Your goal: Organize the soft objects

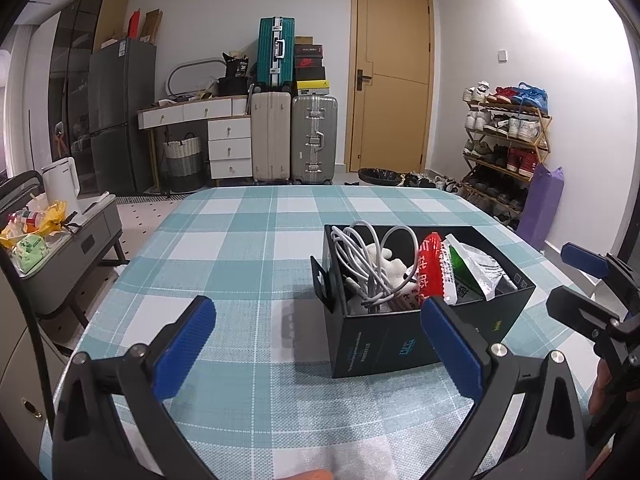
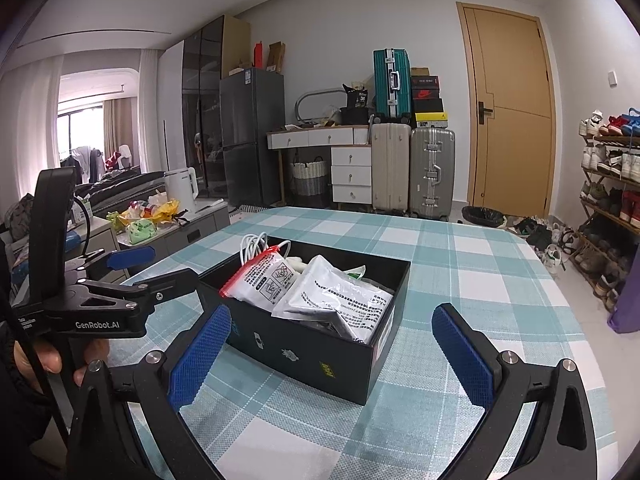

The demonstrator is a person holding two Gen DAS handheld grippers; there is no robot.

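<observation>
Jaws of both grippers spread wide, gripping nothing.
Between them on the teal-checked desk (image 2: pixel 460 276) sits an open black cardboard box (image 2: pixel 320 350) stuffed with coiled white cables (image 1: pixel 366 264), a red-edged packet (image 1: pixel 430 270) and crinkled white plastic pouches (image 2: pixel 340 300).

- A black box (image 1: pixel 404 336) is set on a checked tablecloth (image 1: pixel 240 248), filled with white cables (image 1: pixel 368 264) and packets (image 1: pixel 432 272).
- The left gripper (image 1: pixel 316 356) is held wide open.
</observation>
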